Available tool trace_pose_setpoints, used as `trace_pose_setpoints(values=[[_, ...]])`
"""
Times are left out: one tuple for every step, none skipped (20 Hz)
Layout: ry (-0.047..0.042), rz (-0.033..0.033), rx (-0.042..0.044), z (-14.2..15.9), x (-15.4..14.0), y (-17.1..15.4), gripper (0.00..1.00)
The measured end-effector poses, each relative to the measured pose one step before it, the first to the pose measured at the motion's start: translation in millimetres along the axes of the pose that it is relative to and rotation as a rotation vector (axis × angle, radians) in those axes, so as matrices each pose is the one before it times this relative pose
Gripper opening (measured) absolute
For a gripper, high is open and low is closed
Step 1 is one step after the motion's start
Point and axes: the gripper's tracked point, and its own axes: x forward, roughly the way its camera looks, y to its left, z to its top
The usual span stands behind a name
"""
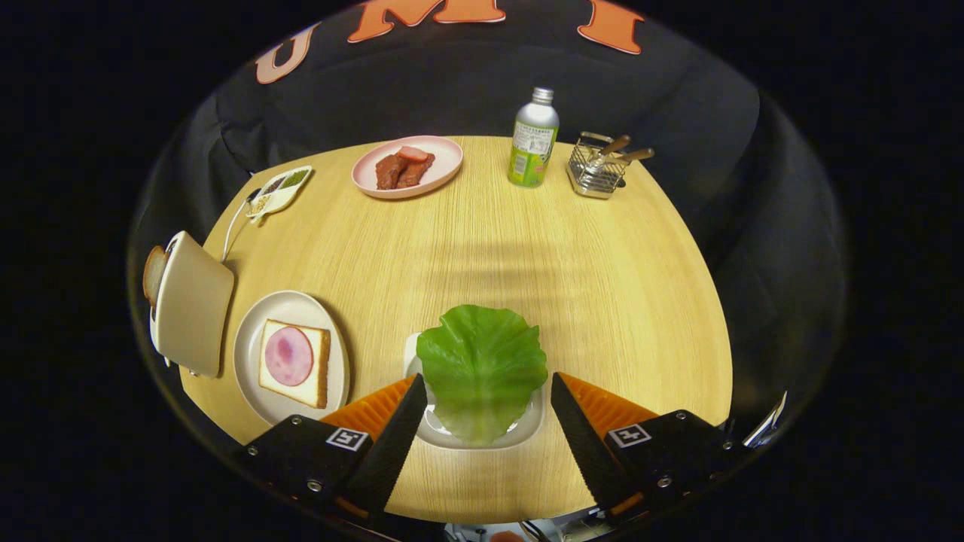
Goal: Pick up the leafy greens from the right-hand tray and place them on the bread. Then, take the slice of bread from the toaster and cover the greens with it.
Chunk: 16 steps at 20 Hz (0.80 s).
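Two plates and a white tray sit on my wooden table: leafy greens lie in the tray between my wide-spread gripper fingers, untouched; ham-topped bread fills the near plate, meat the pink plate. A toaster holds a bread slice.

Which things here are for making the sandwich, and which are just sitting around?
For the job: lettuce on its tray, between the open gripper fingers; bread with ham on a plate; toaster holding a slice.

Just sitting: meat plate, bottle, utensil basket, seasoning dish.
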Motion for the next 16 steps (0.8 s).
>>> trace_pose_setpoints(values=[[0.02460, 0.00658, 0.00150, -3.98, 7.41, 0.93, 1.00], [0.02236, -0.00011, -0.00128, -3.52, 7.55, -1.00, 1.00], [0.01883, 0.00036, -0.00158, -2.01, 7.54, -0.73, 1.00], [0.01698, 0.00317, 0.00398, -2.66, 6.14, 0.67, 1.00], [0.01973, 0.00320, 0.00776, -1.90, 5.72, 0.57, 1.00], [0.01679, 0.00190, 0.00567, -2.12, 6.01, 0.10, 1.00], [0.01560, -0.00074, 0.00166, -0.83, 5.14, -1.31, 1.00], [0.01338, -0.00274, -0.00183, -1.68, 4.71, -1.36, 1.00], [0.01079, -0.00258, -0.00117, -0.47, 3.52, 0.12, 1.00], [0.01157, -0.00137, -0.00303, -1.58, 3.99, -0.20, 1.00], [0.01164, -0.00253, 0.00022, -1.04, 2.97, -0.88, 1.00], [0.00829, 0.00189, 0.00337, -0.52, 2.27, 0.61, 1.00], [0.00841, 0.00216, 0.00554, 0.09, 1.41, 0.17, 1.00], [0.00693, 0.00430, 0.00687, -0.31, 1.52, 0.35, 1.00], [0.00654, 0.00395, 0.00622, -1.16, 0.10, 0.28, 1.00], [0.00434, 0.00467, 0.00569, -0.33, 1.04, 0.77, 0.99]])
